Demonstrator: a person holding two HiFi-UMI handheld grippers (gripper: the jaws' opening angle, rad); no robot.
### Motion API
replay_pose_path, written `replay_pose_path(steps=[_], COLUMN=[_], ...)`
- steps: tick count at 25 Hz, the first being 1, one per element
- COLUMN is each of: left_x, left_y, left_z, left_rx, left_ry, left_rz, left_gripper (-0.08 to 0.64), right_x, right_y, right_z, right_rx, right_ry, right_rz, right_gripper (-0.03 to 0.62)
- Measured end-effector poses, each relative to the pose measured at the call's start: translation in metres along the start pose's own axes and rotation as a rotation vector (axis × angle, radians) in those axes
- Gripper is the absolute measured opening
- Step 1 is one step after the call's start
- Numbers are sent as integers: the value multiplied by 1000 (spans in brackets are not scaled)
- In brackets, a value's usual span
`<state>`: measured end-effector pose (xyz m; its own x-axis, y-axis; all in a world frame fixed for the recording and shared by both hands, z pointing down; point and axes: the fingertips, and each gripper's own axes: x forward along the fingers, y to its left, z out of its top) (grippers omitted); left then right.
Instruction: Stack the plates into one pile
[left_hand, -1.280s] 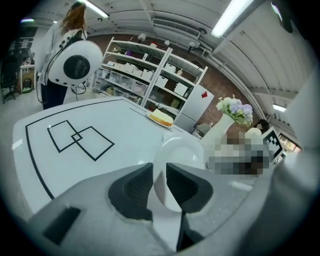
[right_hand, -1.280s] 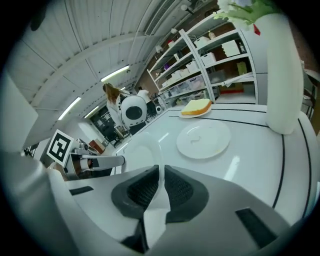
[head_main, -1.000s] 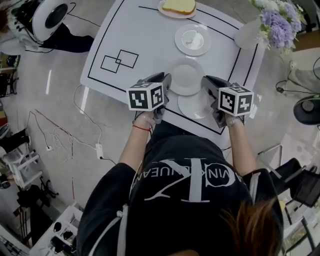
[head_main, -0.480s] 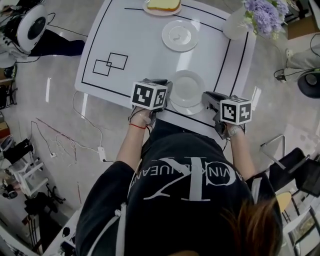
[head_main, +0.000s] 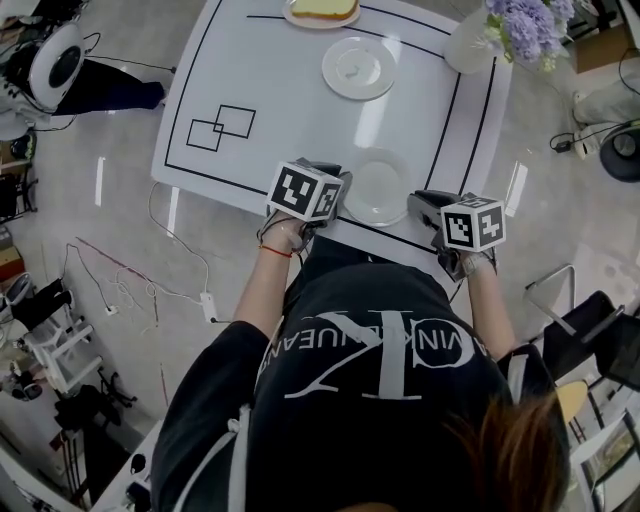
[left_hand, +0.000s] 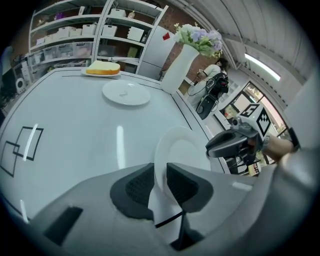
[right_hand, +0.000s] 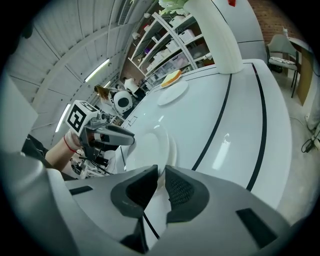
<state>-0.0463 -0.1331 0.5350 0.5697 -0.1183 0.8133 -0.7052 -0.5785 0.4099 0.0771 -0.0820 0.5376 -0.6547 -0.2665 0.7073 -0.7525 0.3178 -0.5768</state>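
Observation:
Two white plates (head_main: 378, 187) lie one on the other near the table's front edge, also seen in the left gripper view (left_hand: 181, 150) and the right gripper view (right_hand: 150, 145). My left gripper (head_main: 338, 188) is at the pile's left rim, and that rim runs between its pads (left_hand: 160, 175); its jaws are opening. On the pile's right side, my right gripper (head_main: 420, 205) has the rim between its pads (right_hand: 161, 174), and its jaws are opening too. A third empty plate (head_main: 358, 67) sits farther back on the table.
A plate with a slice of bread (head_main: 320, 10) stands at the table's far edge. A white vase of purple flowers (head_main: 478, 40) is at the far right corner. Black lines and two overlapping squares (head_main: 220, 127) mark the white table (head_main: 260, 90). Cables lie on the floor at left.
The two plates, side by side and overlapping a second ago, now sit as one pile. Both grippers came closer to the front edge with them.

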Motion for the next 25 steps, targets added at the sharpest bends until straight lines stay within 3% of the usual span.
replay_pose_path(steps=[9, 13, 25], left_x=[3, 1, -27], left_y=[-2, 0, 63], left_z=[-4, 3, 48], left_rx=[36, 43, -117], left_ry=[55, 43, -191], left_rz=[-31, -42, -34], left_gripper=[106, 123, 123], right_x=[0, -6, -9], right_y=[1, 0, -9], right_z=[-2, 7, 69], right_rx=[-65, -67, -19], right_ry=[27, -5, -195], right_rz=[-20, -19, 2], right_gripper=[63, 77, 97])
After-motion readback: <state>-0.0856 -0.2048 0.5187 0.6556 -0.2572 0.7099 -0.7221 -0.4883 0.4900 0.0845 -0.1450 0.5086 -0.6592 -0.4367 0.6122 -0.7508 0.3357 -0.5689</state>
